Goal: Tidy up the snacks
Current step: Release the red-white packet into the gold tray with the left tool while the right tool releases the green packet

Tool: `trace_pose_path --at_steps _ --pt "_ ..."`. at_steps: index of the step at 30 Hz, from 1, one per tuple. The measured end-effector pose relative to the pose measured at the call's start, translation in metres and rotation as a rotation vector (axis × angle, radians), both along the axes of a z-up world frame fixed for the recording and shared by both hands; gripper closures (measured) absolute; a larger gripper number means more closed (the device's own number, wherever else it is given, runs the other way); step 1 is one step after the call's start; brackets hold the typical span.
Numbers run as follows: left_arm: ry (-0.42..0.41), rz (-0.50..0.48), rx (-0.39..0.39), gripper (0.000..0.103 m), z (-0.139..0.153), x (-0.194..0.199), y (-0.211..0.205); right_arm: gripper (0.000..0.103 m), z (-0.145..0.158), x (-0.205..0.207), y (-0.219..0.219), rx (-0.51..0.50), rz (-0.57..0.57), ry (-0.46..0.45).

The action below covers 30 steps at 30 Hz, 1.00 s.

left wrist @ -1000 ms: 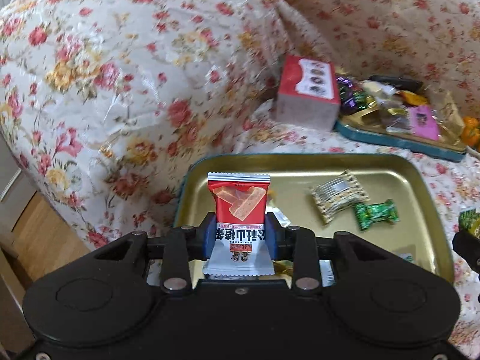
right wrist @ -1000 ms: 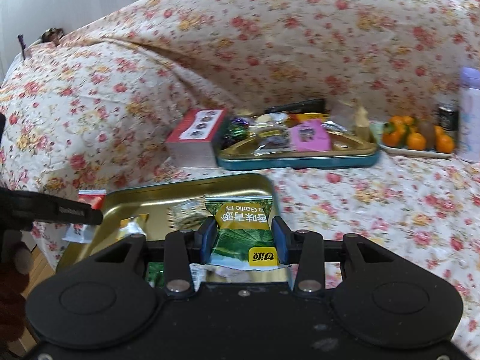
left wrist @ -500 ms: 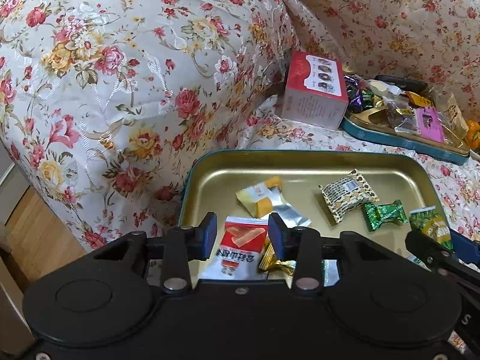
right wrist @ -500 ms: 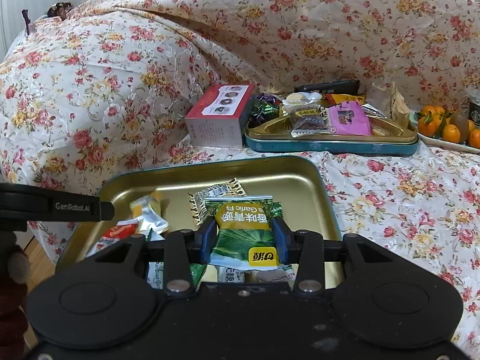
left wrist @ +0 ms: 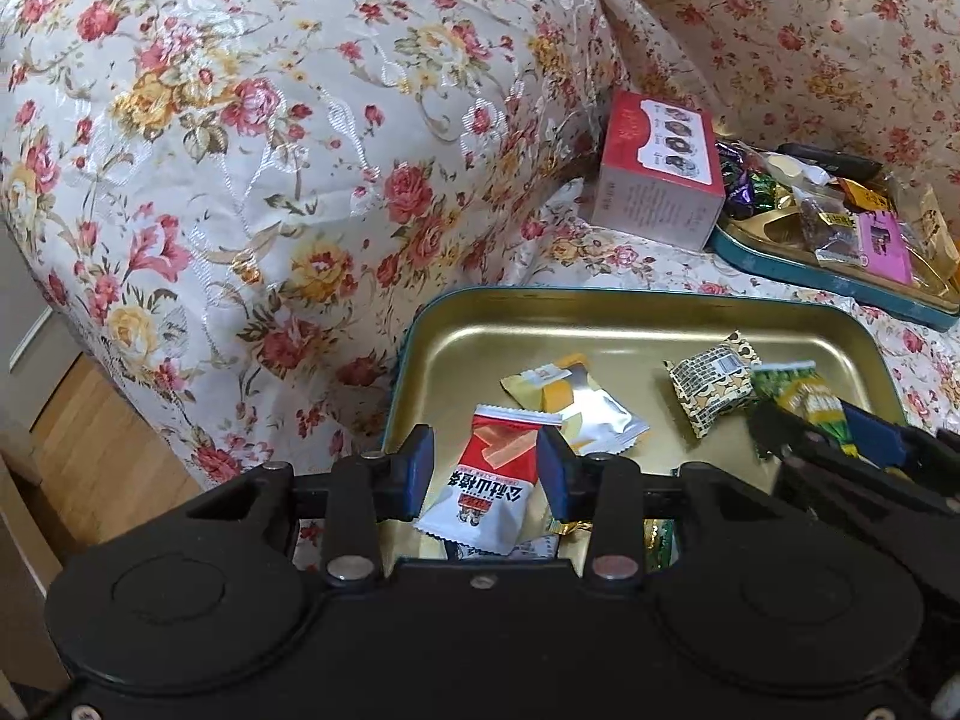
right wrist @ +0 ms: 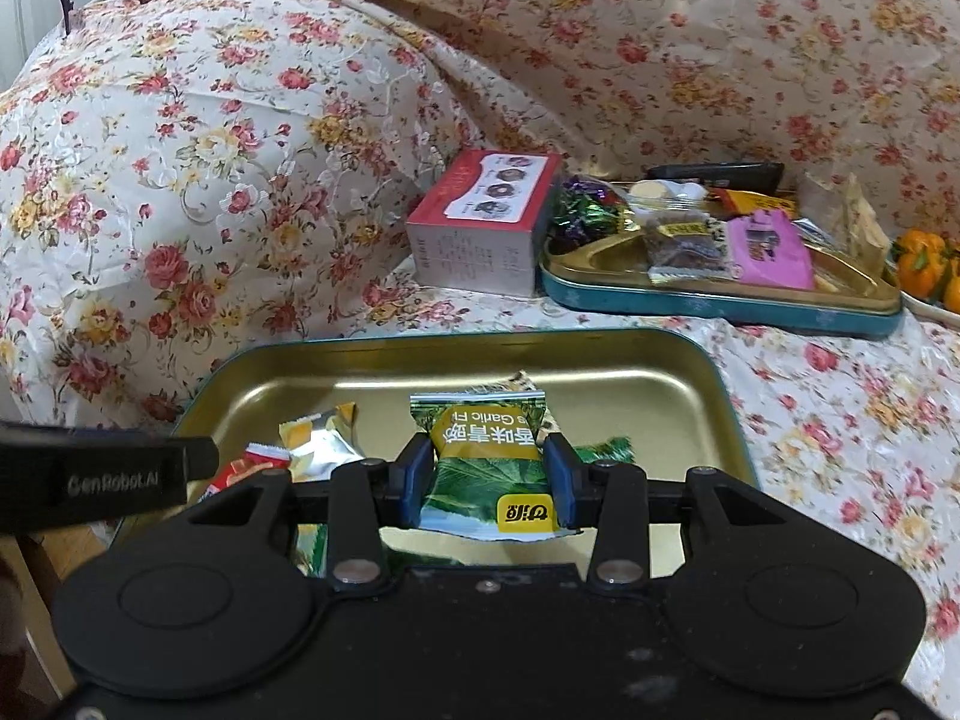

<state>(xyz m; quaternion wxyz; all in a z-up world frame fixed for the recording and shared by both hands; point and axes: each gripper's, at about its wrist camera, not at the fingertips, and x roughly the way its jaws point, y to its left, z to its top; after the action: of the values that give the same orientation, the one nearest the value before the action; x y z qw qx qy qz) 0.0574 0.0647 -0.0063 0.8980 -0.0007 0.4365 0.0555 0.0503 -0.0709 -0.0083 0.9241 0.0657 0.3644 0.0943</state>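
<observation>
Over the near gold tray (left wrist: 630, 324), the left gripper (left wrist: 485, 471) stands parted, the red-and-white packet (left wrist: 483, 495) lying loose between its pads as if just released there, while the right gripper (right wrist: 489, 480) pinches the green garlic packet (right wrist: 489, 462) above that tray, apparently to deliver it next.

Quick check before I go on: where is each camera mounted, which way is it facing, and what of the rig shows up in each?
Left wrist: sits on the left tongs, looking forward and down into the gold tray; its own fingers stand open around the red packet, and the right tongs show at right.
Right wrist: sits on the right tongs, looking forward and down at the tray; its fingers grip the green packet, and the left tongs poke in at left.
Shared: tray, red box, far snack tray.
</observation>
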Motion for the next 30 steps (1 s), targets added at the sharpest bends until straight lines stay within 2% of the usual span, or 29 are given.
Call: trace_pose_path --at_steps 7,9,12,19,30 --pt "0.009 0.002 -0.012 0.055 0.0 -0.002 0.0 0.06 0.0 0.016 0.009 -0.015 0.027 0.006" --pt "0.011 0.0 -0.014 0.055 0.0 -0.001 -0.001 0.054 0.001 0.016 0.009 -0.016 0.021 0.003" --pt "0.013 -0.004 -0.011 0.055 0.0 -0.001 -0.002 0.054 0.002 0.013 0.008 -0.019 0.009 -0.003" --pt "0.015 -0.018 -0.009 0.055 0.002 -0.003 -0.005 0.053 0.009 -0.005 -0.004 -0.028 -0.029 -0.022" --pt "0.004 -0.042 0.003 0.055 0.004 -0.014 -0.014 0.053 0.013 -0.038 -0.033 -0.005 -0.1 0.002"
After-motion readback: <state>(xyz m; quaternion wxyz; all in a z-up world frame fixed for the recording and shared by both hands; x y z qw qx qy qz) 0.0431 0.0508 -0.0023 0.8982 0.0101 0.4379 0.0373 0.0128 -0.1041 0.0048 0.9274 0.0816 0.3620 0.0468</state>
